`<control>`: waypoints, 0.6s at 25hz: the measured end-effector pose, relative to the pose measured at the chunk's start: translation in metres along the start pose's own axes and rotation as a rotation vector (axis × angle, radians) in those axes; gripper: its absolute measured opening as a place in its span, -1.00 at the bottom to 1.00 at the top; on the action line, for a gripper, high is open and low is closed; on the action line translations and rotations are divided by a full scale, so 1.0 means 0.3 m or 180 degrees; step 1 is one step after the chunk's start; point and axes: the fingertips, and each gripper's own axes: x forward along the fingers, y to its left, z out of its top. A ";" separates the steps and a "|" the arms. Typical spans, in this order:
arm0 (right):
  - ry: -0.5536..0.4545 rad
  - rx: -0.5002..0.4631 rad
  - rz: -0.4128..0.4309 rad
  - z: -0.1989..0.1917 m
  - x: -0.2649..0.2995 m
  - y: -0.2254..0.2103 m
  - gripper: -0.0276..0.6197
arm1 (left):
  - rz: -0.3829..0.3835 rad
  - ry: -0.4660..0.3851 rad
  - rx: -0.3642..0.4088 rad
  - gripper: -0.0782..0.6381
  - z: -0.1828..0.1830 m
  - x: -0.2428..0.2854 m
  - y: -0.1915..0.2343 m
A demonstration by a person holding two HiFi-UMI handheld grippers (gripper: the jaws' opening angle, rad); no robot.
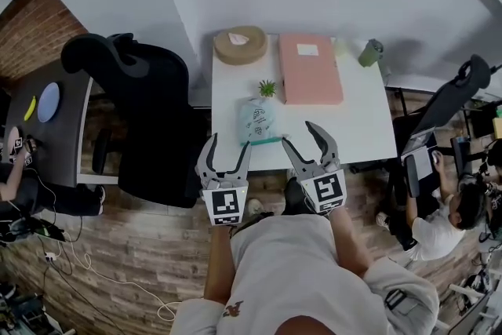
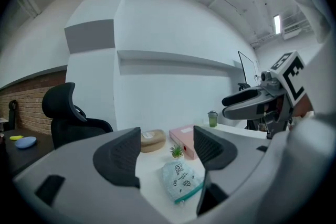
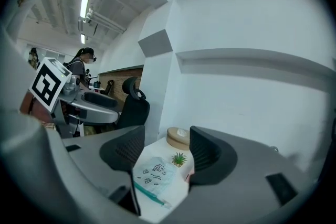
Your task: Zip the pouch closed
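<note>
The white surface carries the pouch, a pale, printed, soft one that lies close to the near edge with its teal zip turned toward the person. Both grippers are held off the surface just short of that edge. The left gripper is spread wide and empty, and the right gripper is likewise spread with nothing between its jaws. Whether the zip is already run closed cannot be told from these views.

The main hazard is judged to be the pouch being dragged off the near edge, since it is light, lies close to the rim and would slide if the zip were pulled without the fabric being pinned by the other gripper. The fabric could also be bunched or caught in the zip if it is held slack. The slider itself is too small to be made out, so it could be missed or pinched together with the cloth.

A black office chair stands at the left of the surface, clear of the work. Further back, a pink box, a round tan container and a green cup are placed well apart from the pouch. Only 1 item stands near: a small potted plant just behind the pouch, which could be tipped if the pouch is pushed away. Nothing is seen between the grippers and the zip.
</note>
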 end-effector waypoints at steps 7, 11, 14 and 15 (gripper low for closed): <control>0.0043 -0.0073 -0.0113 0.016 -0.055 0.023 -0.12 | -0.0119 -0.0024 0.0006 0.10 0.006 -0.029 -0.022; 0.0070 -0.0049 -0.0164 0.007 -0.078 0.020 -0.12 | -0.0178 0.0014 0.0069 0.10 0.003 -0.037 -0.045; 0.0082 -0.0040 -0.0185 -0.004 -0.087 0.010 -0.09 | -0.0202 0.0040 0.0104 0.10 0.000 -0.033 -0.058; 0.0085 -0.0037 -0.0192 -0.007 -0.088 0.006 -0.07 | -0.0209 0.0046 0.0113 0.10 0.000 -0.031 -0.062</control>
